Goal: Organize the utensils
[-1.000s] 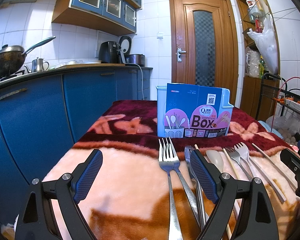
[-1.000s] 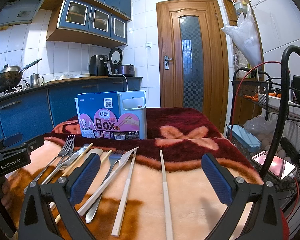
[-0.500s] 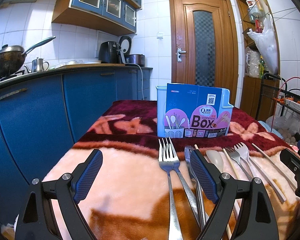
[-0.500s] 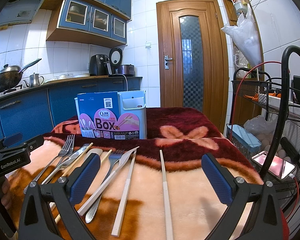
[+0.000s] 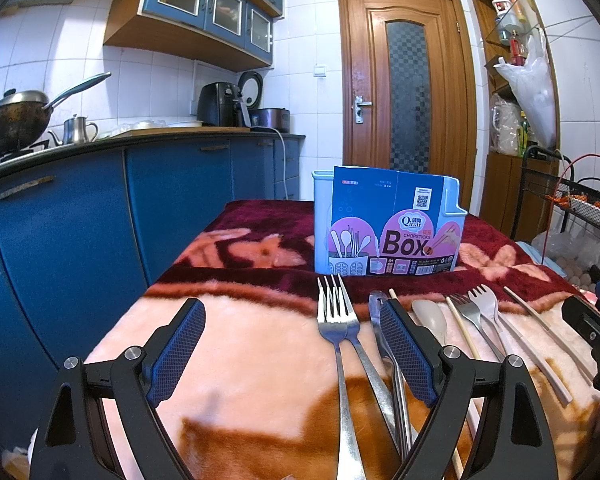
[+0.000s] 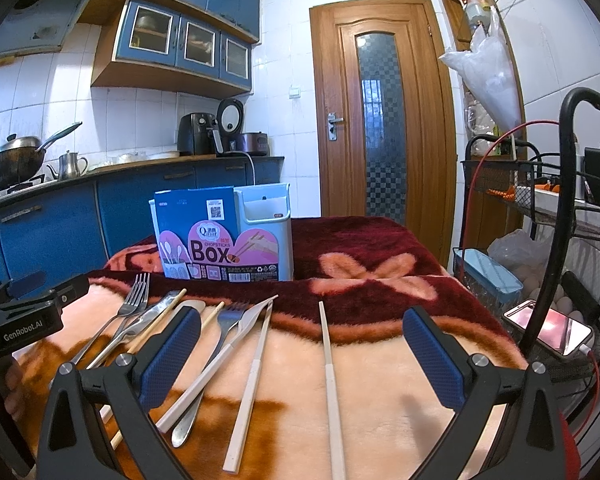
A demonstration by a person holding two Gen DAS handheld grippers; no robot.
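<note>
A pale blue chopsticks box with a blue and pink label stands upright at the back of the blanket-covered table; it also shows in the right wrist view. Utensils lie in a row in front of it: two steel forks, a steel knife, a beige spoon, a wooden chopstick, further forks and pale chopsticks. My left gripper is open and empty above the steel forks. My right gripper is open and empty above the pale chopsticks.
The table carries a fluffy pink and maroon blanket. Blue kitchen cabinets run along the left. A wire rack with a phone stands to the right of the table. A wooden door is behind.
</note>
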